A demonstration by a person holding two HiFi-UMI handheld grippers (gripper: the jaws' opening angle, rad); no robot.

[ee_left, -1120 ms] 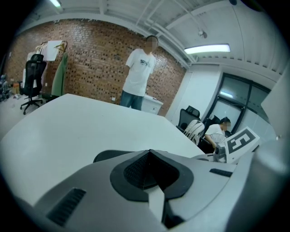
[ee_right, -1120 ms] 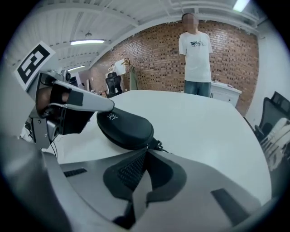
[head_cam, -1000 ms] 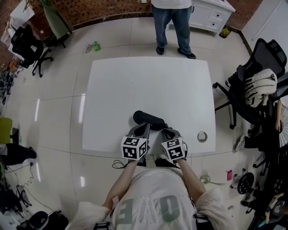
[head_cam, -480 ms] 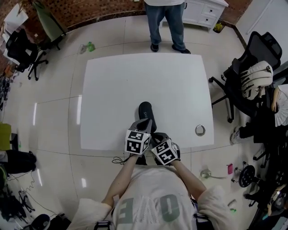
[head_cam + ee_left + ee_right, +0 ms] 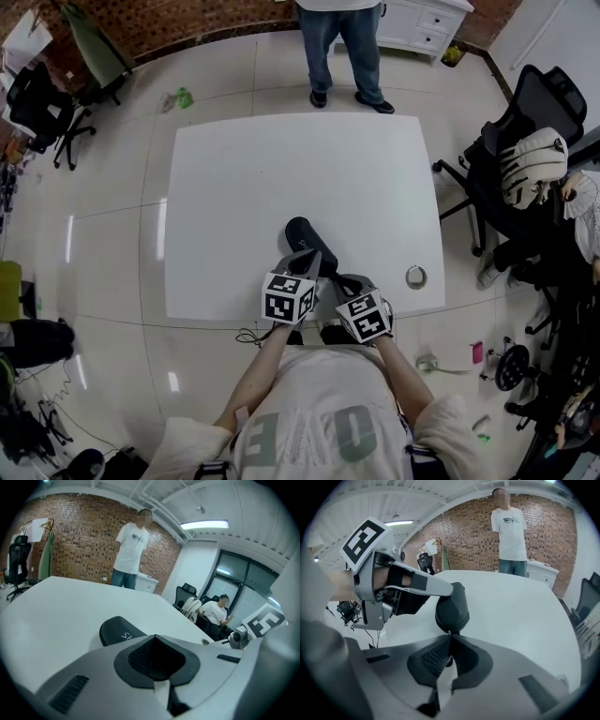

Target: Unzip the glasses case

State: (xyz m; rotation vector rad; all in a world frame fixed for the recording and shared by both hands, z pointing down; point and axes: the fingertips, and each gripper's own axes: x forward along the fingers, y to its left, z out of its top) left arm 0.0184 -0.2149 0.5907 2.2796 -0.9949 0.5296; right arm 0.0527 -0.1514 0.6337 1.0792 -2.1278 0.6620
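Observation:
The black glasses case (image 5: 307, 240) lies slantwise on the white table (image 5: 281, 159), near its front edge. My left gripper (image 5: 305, 262) is shut, its tips at the case's near side; the left gripper view shows the case (image 5: 117, 629) just behind the closed jaws (image 5: 155, 637). Whether it pinches anything is hidden. My right gripper (image 5: 343, 280) is shut at the case's near end. In the right gripper view a small metal zip pull (image 5: 449, 633) sits right at its closed tips (image 5: 450, 638), under the case (image 5: 457, 607). The left gripper (image 5: 417, 585) reaches across the case from the left.
A person (image 5: 342, 47) stands at the table's far edge. A round metal-rimmed hole (image 5: 416, 277) is near the front right corner. Office chairs (image 5: 525, 141) stand to the right, another chair (image 5: 42, 103) at far left. A cable (image 5: 248, 336) hangs under the front edge.
The case has turned from lying crosswise, through pointing away, to a slant. Both grippers have stayed at its near end, the right one shifting back to the right.

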